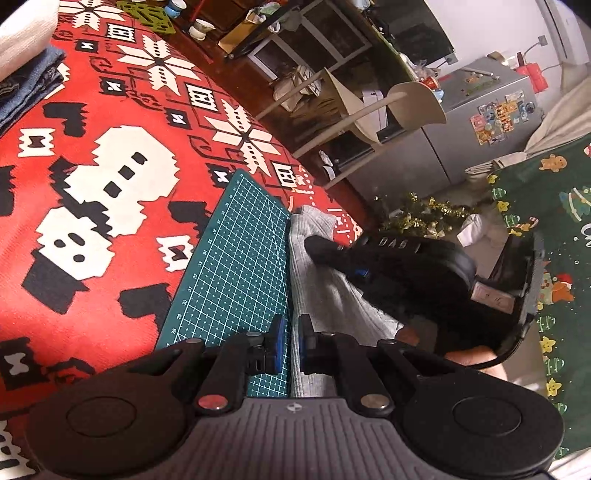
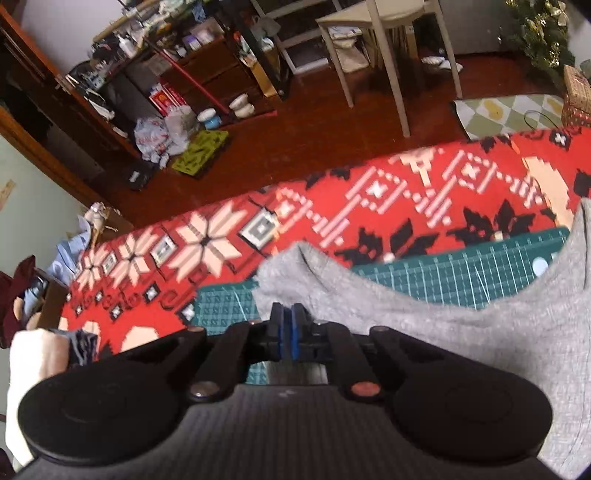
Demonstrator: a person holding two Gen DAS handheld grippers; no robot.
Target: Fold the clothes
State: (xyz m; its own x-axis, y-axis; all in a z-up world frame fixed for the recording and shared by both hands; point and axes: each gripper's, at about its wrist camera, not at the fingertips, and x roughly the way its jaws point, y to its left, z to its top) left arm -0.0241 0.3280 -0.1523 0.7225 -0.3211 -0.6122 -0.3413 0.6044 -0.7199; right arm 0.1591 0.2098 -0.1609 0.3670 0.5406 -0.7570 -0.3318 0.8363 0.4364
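A grey knit garment [image 1: 321,288] lies over the green cutting mat [image 1: 236,266] on the red patterned cloth [image 1: 110,184]. My left gripper [image 1: 291,338] is shut on the garment's edge, blue pads pinching the fabric. The right gripper [image 1: 388,258] shows in the left wrist view, lying across the garment. In the right wrist view the right gripper [image 2: 288,321] is shut on the grey garment [image 2: 443,325], which lifts off the mat [image 2: 461,273] with a raised corner ahead of the fingers.
Folded jeans [image 1: 26,88] and a white folded cloth [image 1: 18,33] sit at the cloth's far left. A beige chair [image 2: 384,48], shelves [image 2: 155,74] and clutter stand on the brown floor beyond. A green Christmas cloth [image 1: 554,240] hangs at right.
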